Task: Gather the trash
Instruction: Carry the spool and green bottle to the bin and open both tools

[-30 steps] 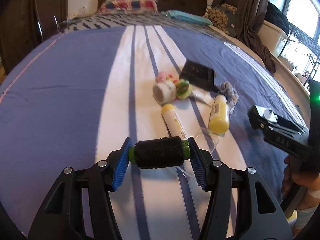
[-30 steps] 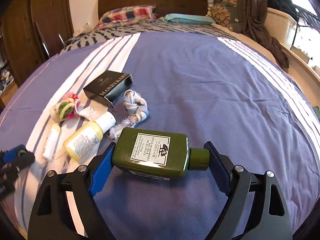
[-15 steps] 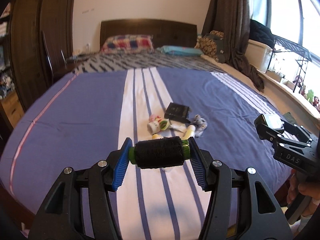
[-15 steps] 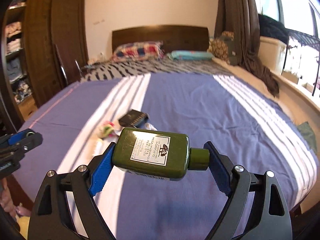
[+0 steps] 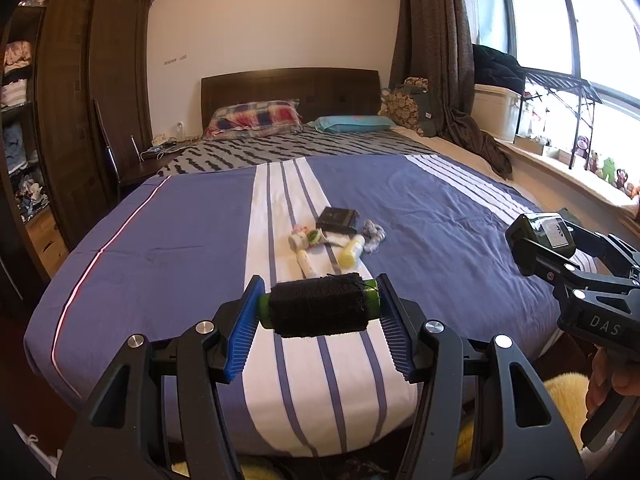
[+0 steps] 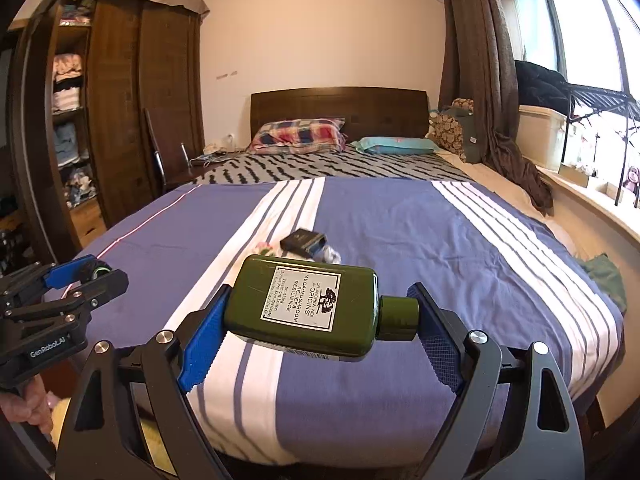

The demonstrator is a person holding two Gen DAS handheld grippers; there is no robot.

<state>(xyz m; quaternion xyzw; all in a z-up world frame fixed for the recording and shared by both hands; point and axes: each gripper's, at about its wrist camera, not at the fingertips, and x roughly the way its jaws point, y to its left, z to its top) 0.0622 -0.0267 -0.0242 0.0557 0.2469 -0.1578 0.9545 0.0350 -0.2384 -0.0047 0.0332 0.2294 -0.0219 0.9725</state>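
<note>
My left gripper (image 5: pixel 318 312) is shut on a spool of black thread (image 5: pixel 318 308) with green ends, held crosswise above the foot of the bed. My right gripper (image 6: pixel 316 312) is shut on a dark green lotion bottle (image 6: pixel 304 308), its base and cap pressed between the blue pads. Each gripper shows in the other's view, the right gripper (image 5: pixel 544 240) at the right edge and the left gripper (image 6: pixel 84 274) at the left edge. On the bedspread lie a black box (image 5: pixel 337 218), a yellow bottle (image 5: pixel 350 254), a slim tube (image 5: pixel 306 261), a small white jar (image 5: pixel 298 240) and a knotted cloth (image 5: pixel 374 236).
The bed (image 5: pixel 180 240) has a blue and white striped cover, pillows and a dark headboard (image 5: pixel 290 94). A tall wardrobe (image 5: pixel 72 120) with shelves stands left, a chair (image 5: pixel 116 152) beside it. Curtains, a window ledge (image 5: pixel 580 184) and a drying rack are right. A green cloth (image 6: pixel 604 276) lies near the bed's right edge.
Both grippers have pulled back and risen from the bed with their loads, so the pile of items looks small and far. The whole bed and room came into view.
</note>
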